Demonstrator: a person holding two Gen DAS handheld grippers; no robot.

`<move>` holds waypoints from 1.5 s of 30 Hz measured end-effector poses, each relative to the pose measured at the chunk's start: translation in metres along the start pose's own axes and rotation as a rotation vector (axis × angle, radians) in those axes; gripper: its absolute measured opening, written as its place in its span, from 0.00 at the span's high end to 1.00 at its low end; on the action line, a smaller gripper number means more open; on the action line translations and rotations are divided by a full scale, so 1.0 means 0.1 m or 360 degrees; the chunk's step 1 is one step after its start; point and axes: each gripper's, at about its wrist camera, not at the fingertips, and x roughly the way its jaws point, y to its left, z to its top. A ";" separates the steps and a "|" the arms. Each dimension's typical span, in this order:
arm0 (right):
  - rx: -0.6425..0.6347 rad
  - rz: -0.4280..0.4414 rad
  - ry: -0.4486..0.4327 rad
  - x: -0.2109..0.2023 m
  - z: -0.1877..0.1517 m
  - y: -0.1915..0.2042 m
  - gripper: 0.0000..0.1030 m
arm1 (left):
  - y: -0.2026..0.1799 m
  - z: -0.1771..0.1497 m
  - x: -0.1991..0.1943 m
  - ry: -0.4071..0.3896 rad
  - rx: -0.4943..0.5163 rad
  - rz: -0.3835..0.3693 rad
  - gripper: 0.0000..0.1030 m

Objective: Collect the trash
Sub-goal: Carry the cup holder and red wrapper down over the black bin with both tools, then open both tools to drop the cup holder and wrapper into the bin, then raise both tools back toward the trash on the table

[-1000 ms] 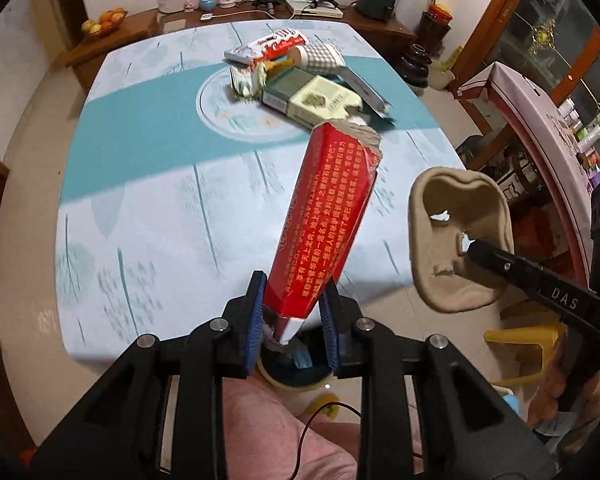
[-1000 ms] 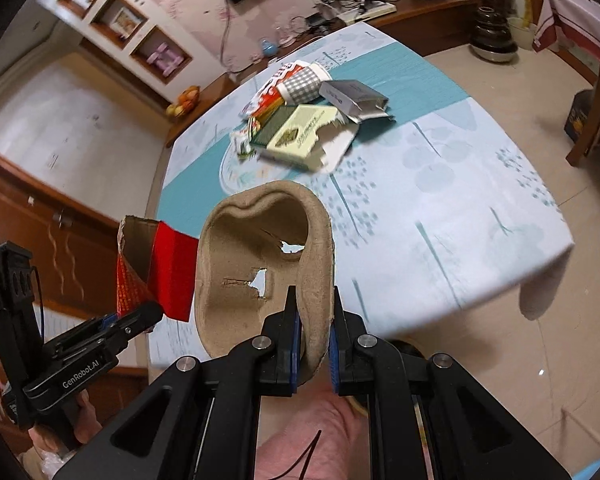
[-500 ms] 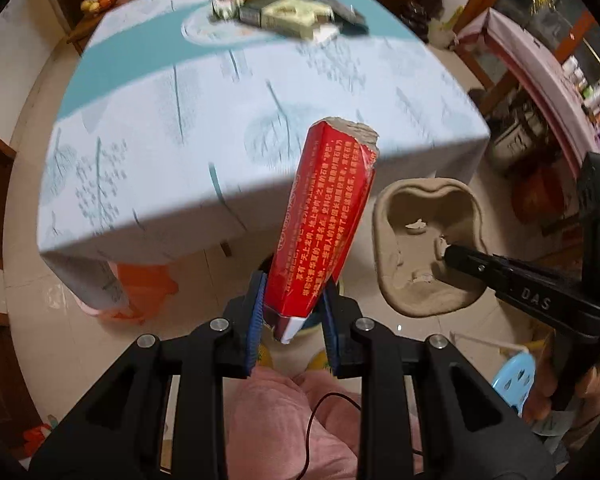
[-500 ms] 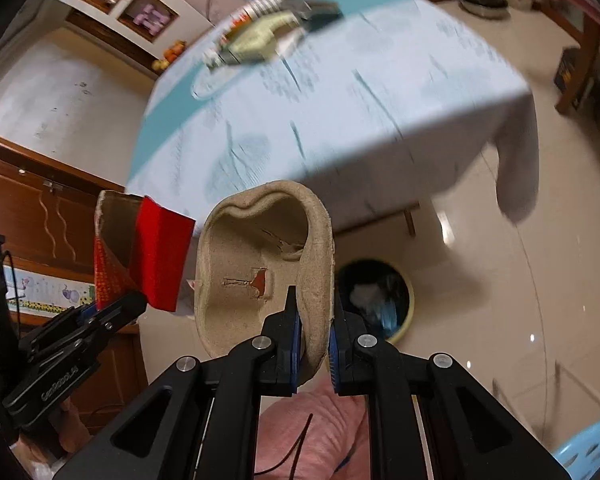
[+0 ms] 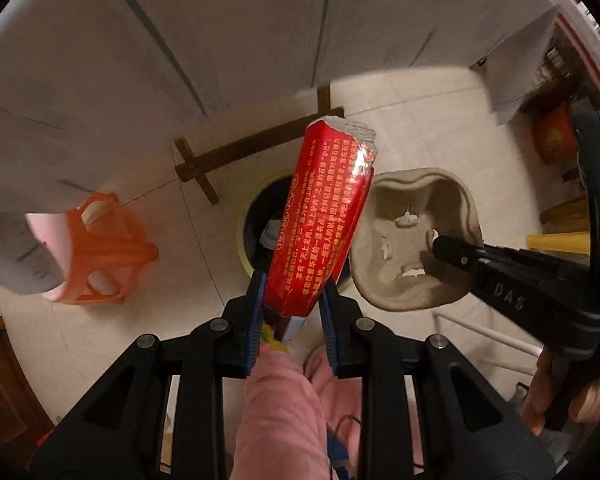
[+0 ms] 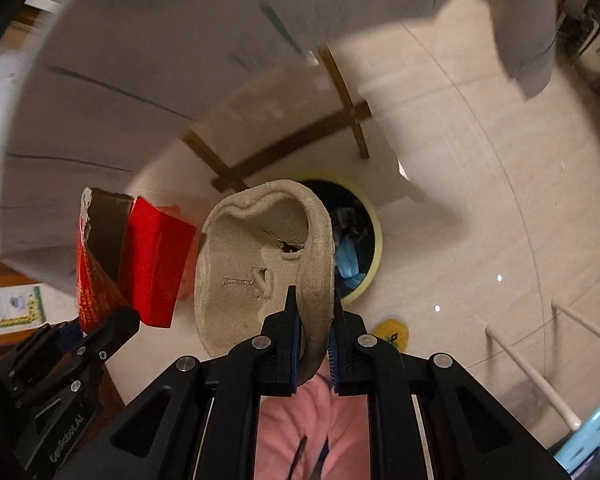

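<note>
My left gripper [image 5: 292, 300] is shut on a flattened red carton [image 5: 320, 224] with gold print, held upright. It also shows in the right wrist view [image 6: 136, 264] at the left. My right gripper [image 6: 312, 320] is shut on the rim of a beige pulp cup carrier [image 6: 240, 280], which also shows in the left wrist view [image 5: 416, 240]. Both pieces hang above a round yellow-rimmed trash bin [image 6: 360, 240] on the floor, partly hidden behind them. The bin [image 5: 260, 224] holds dark and blue rubbish.
The tablecloth's hanging edge [image 5: 180, 40] and the table's wooden cross base [image 5: 236, 152] lie beyond the bin. An orange plastic stool [image 5: 100, 256] stands at the left. A white rack [image 6: 540, 360] and a blue stool [image 6: 596, 432] are at the right. Pink-clad legs are below the grippers.
Both grippers have dropped from table height and tilted down toward the floor, still holding the carton and the carrier. The tabletop has left the view and the bin is now under them.
</note>
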 end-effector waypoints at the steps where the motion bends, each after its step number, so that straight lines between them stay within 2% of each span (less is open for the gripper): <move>1: 0.0015 -0.0007 0.0011 0.16 0.01 -0.02 0.89 | 0.00 0.01 0.13 0.0003 0.0008 -0.0003 0.77; 3: 0.0037 -0.0016 0.0026 0.41 0.01 -0.04 0.89 | -0.02 0.02 0.42 0.0011 0.0024 0.0005 0.74; 5: 0.0054 -0.0007 0.0043 0.72 0.05 -0.08 0.88 | -0.03 0.05 0.65 0.0012 0.0036 0.0021 0.65; 6: 0.0056 -0.0004 0.0052 0.83 0.07 -0.09 0.87 | -0.04 0.06 0.79 0.0013 0.0049 0.0030 0.63; 9: 0.0065 -0.0009 0.0054 1.10 0.12 -0.14 0.68 | 0.00 0.09 1.05 0.0031 0.0063 0.0029 0.61; 10: 0.0068 -0.0015 0.0048 1.18 0.13 -0.15 0.57 | 0.00 0.09 1.13 0.0037 0.0064 0.0037 0.59; 11: 0.0071 -0.0013 0.0041 1.23 0.15 -0.16 0.55 | 0.02 0.10 1.19 0.0042 0.0064 0.0047 0.57; 15: 0.0079 0.0016 0.0032 1.33 0.19 -0.19 0.55 | 0.11 0.11 1.32 0.0035 0.0059 0.0082 0.56; 22: 0.0053 0.0031 0.0014 1.34 0.18 -0.14 0.55 | 0.22 0.12 1.24 -0.0016 0.0014 0.0116 0.56; 30: 0.0033 0.0052 -0.0007 0.82 0.13 0.04 0.55 | 0.20 0.16 0.65 -0.0082 -0.0034 0.0120 0.56; 45: -0.0107 0.0125 -0.0125 -1.02 0.02 0.58 0.55 | 0.18 0.23 -1.19 -0.0274 -0.0076 0.0081 0.56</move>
